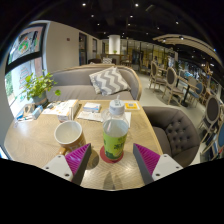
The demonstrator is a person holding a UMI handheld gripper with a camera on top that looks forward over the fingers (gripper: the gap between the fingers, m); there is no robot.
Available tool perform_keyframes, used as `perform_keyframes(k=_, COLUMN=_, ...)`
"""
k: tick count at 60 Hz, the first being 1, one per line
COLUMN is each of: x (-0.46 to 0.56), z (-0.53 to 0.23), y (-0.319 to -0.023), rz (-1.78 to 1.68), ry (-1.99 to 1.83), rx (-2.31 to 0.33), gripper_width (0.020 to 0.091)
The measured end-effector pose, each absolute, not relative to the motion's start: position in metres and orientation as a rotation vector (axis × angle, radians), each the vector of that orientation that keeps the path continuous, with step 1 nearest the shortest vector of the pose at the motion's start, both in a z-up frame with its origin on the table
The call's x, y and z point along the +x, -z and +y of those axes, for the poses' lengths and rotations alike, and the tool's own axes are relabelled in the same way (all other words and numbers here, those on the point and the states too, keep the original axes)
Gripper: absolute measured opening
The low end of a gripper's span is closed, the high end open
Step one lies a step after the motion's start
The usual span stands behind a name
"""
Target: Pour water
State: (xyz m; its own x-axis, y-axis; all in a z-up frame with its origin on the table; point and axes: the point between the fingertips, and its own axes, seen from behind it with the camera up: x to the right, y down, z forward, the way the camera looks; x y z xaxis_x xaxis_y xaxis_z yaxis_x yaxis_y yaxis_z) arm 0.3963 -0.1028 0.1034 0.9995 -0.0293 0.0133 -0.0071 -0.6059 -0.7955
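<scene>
The spread gripper (112, 160) flanked a clear plastic bottle (116, 134) on a light wooden table (35, 140), grey sofa (80, 82) beyond.

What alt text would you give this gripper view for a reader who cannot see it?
A clear bottle with a green label stands upright on a wooden table, between the open gripper fingers with gaps either side. A cream cup sits beside it; a sofa lies beyond.

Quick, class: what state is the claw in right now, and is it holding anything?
Claw: open, holding nothing; the water bottle stands on the table between its fingers with a gap at each side.
</scene>
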Motion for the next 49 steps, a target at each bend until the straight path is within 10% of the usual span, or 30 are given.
perform_keyframes(k=23, x=0.310, z=-0.256, y=-0.211, rz=0.145, ry=0.057, rx=-2.290, gripper_width=0.0852)
perform_keyframes(k=49, x=0.285, z=-0.285, y=-0.235, rz=0.083, ry=0.126, rx=-2.256, gripper_width=0.0858)
